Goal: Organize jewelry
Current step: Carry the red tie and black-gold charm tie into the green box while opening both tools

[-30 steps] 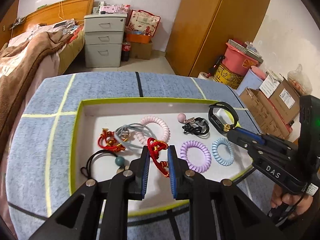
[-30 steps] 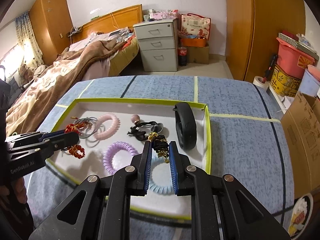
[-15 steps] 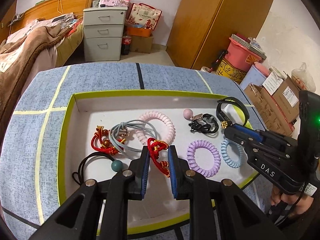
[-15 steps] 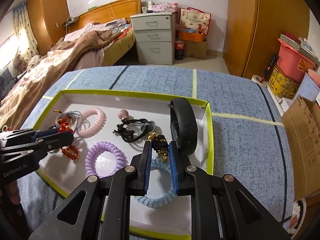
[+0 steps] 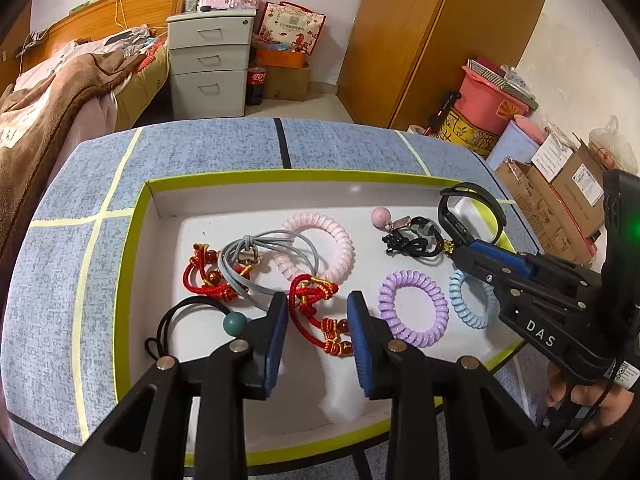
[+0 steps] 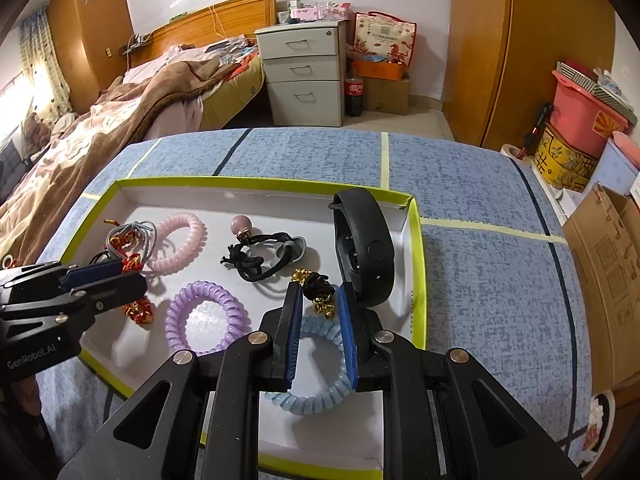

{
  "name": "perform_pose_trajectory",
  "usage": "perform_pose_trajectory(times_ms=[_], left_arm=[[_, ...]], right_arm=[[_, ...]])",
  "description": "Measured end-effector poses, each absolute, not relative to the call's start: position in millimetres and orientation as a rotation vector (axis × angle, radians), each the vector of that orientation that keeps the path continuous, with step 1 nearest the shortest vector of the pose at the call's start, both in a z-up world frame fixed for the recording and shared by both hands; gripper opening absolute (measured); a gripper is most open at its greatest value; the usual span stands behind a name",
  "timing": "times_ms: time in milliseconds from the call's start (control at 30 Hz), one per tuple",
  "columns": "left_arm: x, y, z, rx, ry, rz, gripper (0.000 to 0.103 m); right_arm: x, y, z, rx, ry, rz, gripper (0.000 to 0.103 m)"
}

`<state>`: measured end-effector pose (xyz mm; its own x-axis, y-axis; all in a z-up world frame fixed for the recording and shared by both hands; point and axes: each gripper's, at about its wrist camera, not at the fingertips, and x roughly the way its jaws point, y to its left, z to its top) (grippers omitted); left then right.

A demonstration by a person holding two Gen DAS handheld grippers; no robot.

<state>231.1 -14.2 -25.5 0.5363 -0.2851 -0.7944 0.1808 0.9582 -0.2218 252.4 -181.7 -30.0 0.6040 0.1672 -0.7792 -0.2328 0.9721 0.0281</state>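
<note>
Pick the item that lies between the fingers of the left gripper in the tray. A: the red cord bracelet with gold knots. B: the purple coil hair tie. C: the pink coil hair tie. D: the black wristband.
A: in the left wrist view the red cord bracelet lies in the gap of the left gripper, whose jaws have just been opening and stand clear of it.

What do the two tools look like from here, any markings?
Both are matte black frames with silver rivets and ribbed blue finger pads. The left tool reads GenRobot.AI on its side in the right wrist view. The right tool reads DAS, with a green light and a thin black cable by the hand.
</note>
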Motion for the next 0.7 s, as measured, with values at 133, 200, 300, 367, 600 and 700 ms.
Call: perform_pose_trajectory(times_ms=[133, 200, 300, 367, 600, 700], left_arm=[[229.5, -17.6, -24.9, -0.119, 0.962, -0.281, 0.043], [228.7, -17.4, -24.3, -0.117, 0.963, -0.277, 0.043], [225.9, -17.4, -21.8, -0.115, 0.959, -0.272, 0.044], [222.7, -16.6, -19.3, -0.118, 0.952, -0.268, 0.047], [206.4, -13.9, -7.1, -0.102, 0.921, -0.227, 0.049], [199.6, -13.0, -3.6, -0.095, 0.918, -0.202, 0.053]], right_arm=[[250.2, -181.0, -28.3, -0.075, 0.881, 0.243, 0.035], [248.7, -181.2, -27.4, -0.07, 0.877, 0.246, 0.037], [246.3, -180.9, -26.6, -0.065, 0.875, 0.248, 0.037], [243.5, -181.4, -25.3, -0.057, 0.87, 0.247, 0.037], [228.5, -180.5, -15.3, -0.039, 0.843, 0.261, 0.037], [221.8, -179.5, -10.9, -0.032, 0.834, 0.263, 0.037]])
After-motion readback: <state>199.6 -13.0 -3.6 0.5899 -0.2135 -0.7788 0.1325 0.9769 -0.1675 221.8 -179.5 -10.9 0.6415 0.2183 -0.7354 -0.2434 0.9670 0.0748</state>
